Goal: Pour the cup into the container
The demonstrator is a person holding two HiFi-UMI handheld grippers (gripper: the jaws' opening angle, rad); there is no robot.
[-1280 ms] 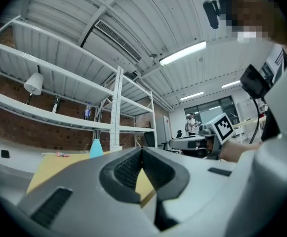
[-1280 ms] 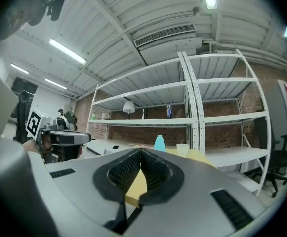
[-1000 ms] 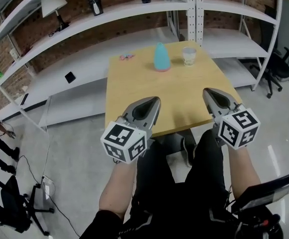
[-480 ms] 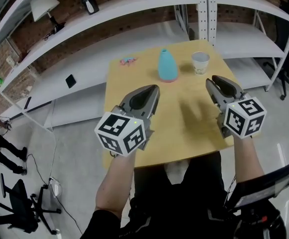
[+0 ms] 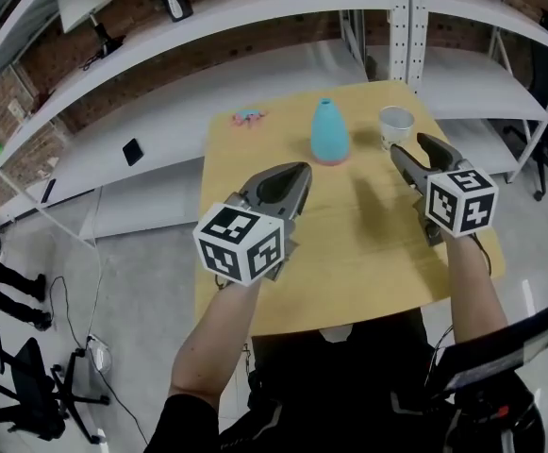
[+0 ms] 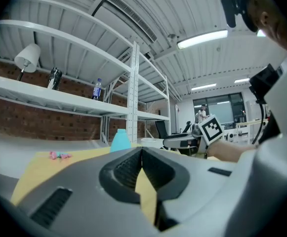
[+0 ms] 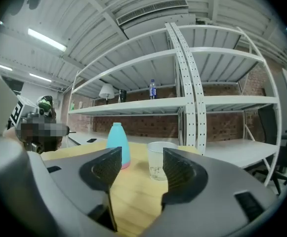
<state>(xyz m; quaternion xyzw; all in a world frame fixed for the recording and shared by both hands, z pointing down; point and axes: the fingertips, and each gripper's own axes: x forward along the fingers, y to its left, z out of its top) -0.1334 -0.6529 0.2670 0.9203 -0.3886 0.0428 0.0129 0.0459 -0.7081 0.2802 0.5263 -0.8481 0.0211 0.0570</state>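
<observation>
Cup point(image 7: 158, 159) sits just ahead of your right gripper point(image 7: 141, 171), whose jaws are opening with nothing between them yet. Looks like thin clear plastic, light and squashy, so pinch it mid-wall, gently. Your left gripper point(image 6: 142, 154) is closed and empty.

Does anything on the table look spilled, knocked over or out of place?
Nothing stands out. The clear cup and the blue container both stand upright on the wooden table, with no spill visible around them.

Red brick wall point(image 5: 14, 107), white metal shelving point(image 5: 255, 12) along it, white-shaded lamp point(image 5: 77, 0) on upper shelf, grey concrete floor point(image 5: 132, 281), black office chair point(image 5: 26, 396), fluorescent ceiling strip point(image 6: 202, 39).
</observation>
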